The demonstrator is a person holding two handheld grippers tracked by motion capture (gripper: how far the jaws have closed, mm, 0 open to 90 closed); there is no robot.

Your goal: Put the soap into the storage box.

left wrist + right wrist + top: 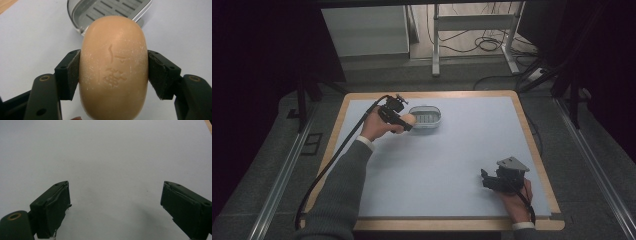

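- 2 hand-held grippers work over a table (522, 125) topped with a pale blue-grey mat and edged in light wood.
- Left hand-held gripper (404, 122) sits toward the far left of the mat; its black jaws are clamped on the 2 long sides of a soap (113, 67).
- Soap: a tan, rounded oval bar with a stamped mark on its upper face and pale scuffs. It is held above the mat, just beside the near edge of the dish (427, 117).
- Dish: a grey oval soap dish with a slatted floor, resting on the mat in the far-left part; in the left gripper view it lies just beyond the soap.
- Right hand-held gripper (492, 181) is near the front right corner of the mat, well apart from the soap and dish, with a grey 3-cornered plate on top. Its jaws stand wide apart with bare mat between them.
- Mat surface: smooth, matte and evenly lit, with soft shadows under both grippers.
- A cable (337, 155) trails from the left gripper off the table's near left edge.
- Room: grey carpeted floor (592, 165) around the table, metal rails along both sides, a white frame (472, 25) and loose cables behind, a pale cabinet (367, 30) at the back left, and dark curtains at both sides.
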